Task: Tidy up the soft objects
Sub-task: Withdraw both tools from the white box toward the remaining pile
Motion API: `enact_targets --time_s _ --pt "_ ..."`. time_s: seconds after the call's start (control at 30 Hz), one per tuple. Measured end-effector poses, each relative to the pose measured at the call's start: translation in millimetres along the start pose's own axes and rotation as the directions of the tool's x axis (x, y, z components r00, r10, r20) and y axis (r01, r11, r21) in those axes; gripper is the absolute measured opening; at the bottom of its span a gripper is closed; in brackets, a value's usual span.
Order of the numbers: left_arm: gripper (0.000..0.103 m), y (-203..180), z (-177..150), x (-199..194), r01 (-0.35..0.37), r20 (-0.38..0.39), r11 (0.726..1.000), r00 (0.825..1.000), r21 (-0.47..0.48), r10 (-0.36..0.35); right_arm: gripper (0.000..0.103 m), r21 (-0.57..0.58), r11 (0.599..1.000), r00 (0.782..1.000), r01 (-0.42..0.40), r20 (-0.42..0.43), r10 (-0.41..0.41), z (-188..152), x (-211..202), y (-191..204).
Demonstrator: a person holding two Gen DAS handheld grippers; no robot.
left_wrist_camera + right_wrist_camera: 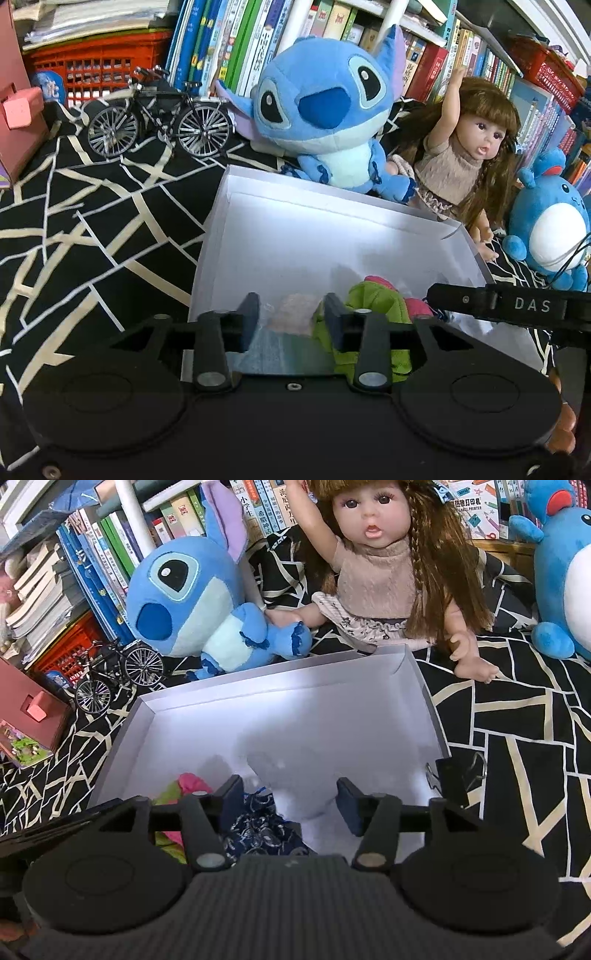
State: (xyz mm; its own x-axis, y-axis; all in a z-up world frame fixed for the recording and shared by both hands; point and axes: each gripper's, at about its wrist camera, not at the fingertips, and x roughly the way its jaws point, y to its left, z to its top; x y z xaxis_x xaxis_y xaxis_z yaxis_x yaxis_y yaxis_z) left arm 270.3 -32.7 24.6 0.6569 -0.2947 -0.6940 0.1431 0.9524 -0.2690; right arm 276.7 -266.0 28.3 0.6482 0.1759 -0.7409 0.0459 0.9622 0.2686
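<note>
A shallow white box [332, 195] [280, 672] lies on a black cloth with pale lines. My left gripper [291, 319] hovers over its near end, jaws apart, with a pale pink and teal soft piece [293, 314] lying between the fingers and not pressed. A green and pink soft toy [373, 301] [184, 786] lies beside it in the box. My right gripper [291, 801] stands open over the box; a dark blue patterned cloth [258, 827] lies by its left finger, loose on the box floor. A black bar marked DAS [517, 304] of the right tool crosses the left wrist view.
Behind the box sit a blue big-eared plush [325, 110] [192, 602], a long-haired doll [469, 155] [373, 576] and a round blue plush [550, 221] [565, 579]. A model bicycle [159, 118] stands at the back left before bookshelves and a red crate [96, 62]. A binder clip [454, 771] grips the box's right rim.
</note>
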Motion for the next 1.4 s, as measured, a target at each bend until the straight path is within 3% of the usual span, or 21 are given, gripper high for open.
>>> enact_targets --time_s 0.3,0.7,0.83,1.0,1.4 --pt "0.057 -6 -4 -26 0.017 0.037 1.0 0.999 0.022 -0.018 0.078 -0.012 1.0 0.999 -0.016 0.03 0.017 -5 -23 4" --pt "0.077 -9 -26 -70 0.032 0.097 0.997 0.994 0.068 -0.039 0.088 -0.115 0.993 0.992 -0.038 0.117 0.052 -29 -65 16" --pt "0.08 -10 -34 -82 0.04 0.123 0.995 0.991 0.089 -0.051 0.09 -0.138 0.99 0.987 -0.04 0.149 0.061 -40 -77 15" --pt "0.083 -12 -47 -96 0.034 0.151 0.992 0.987 0.121 -0.052 0.101 -0.17 0.985 0.977 -0.035 0.204 0.07 -56 -94 13" --pt "0.086 -14 -82 -123 0.025 0.201 0.984 0.978 0.176 -0.06 0.103 -0.21 0.977 0.947 -0.039 0.306 0.103 -93 -125 6"
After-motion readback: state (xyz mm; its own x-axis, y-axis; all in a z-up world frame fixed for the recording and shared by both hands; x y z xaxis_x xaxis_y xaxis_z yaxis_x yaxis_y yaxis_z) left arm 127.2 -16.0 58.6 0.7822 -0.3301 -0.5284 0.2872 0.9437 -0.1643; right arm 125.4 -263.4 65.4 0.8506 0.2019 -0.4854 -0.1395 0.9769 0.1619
